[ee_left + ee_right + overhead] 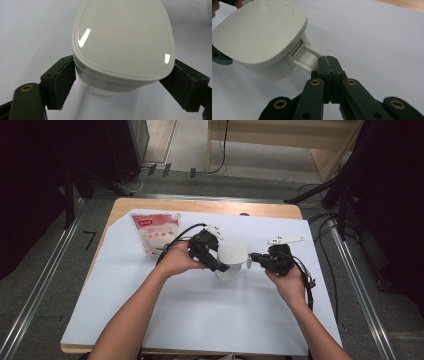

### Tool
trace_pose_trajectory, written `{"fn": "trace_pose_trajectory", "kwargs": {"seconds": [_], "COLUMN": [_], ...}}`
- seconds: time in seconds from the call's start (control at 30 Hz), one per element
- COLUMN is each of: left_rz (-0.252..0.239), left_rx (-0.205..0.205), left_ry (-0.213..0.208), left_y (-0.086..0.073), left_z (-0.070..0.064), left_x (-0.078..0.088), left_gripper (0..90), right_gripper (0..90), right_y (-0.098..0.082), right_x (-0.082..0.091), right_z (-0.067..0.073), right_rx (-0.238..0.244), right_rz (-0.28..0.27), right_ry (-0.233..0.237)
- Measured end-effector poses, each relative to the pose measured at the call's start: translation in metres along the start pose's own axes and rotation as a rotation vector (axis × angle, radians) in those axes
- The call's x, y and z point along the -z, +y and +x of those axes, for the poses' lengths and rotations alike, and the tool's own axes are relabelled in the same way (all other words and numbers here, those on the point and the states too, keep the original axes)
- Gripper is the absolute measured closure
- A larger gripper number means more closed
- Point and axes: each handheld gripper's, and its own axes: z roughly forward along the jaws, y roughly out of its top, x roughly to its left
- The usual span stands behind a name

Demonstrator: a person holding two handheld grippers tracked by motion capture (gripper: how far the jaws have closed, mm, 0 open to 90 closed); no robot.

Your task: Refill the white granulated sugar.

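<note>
The left tongs (117, 85) hug the white jug's lid (122, 40); the right tongs (328, 65), squeezed together, pinch its handle (308, 56). Writing shows on the lid.

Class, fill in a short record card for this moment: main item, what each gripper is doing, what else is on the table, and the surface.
main item: white lidded container, lid on, embossed lettering
left gripper: jaws on either side of the lid's rim, touching it
right gripper: jaws shut, tips at the container's handle
other item: pink and white pouch, lying behind the left hand
surface: white sheet on a wooden table
</note>
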Motion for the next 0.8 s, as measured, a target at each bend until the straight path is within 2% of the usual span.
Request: {"fn": "trace_pose_trajectory", "kwargs": {"seconds": [0.73, 0.8], "left_rz": [0.000, -0.045], "left_rx": [0.003, 0.015], "left_ry": [-0.001, -0.013], "left_y": [0.0008, 0.0016], "left_z": [-0.0009, 0.0008], "left_x": [0.0023, 0.0074], "left_gripper": [16.2, 17.3], "right_gripper": [90.0, 90.0], "right_y": [0.0002, 0.0003], "right_x": [0.0003, 0.0004], "right_z": [0.0011, 0.0012], "right_rx": [0.007, 0.007], "right_rz": [0.003, 0.004], "right_ry": [-0.001, 0.000]}}
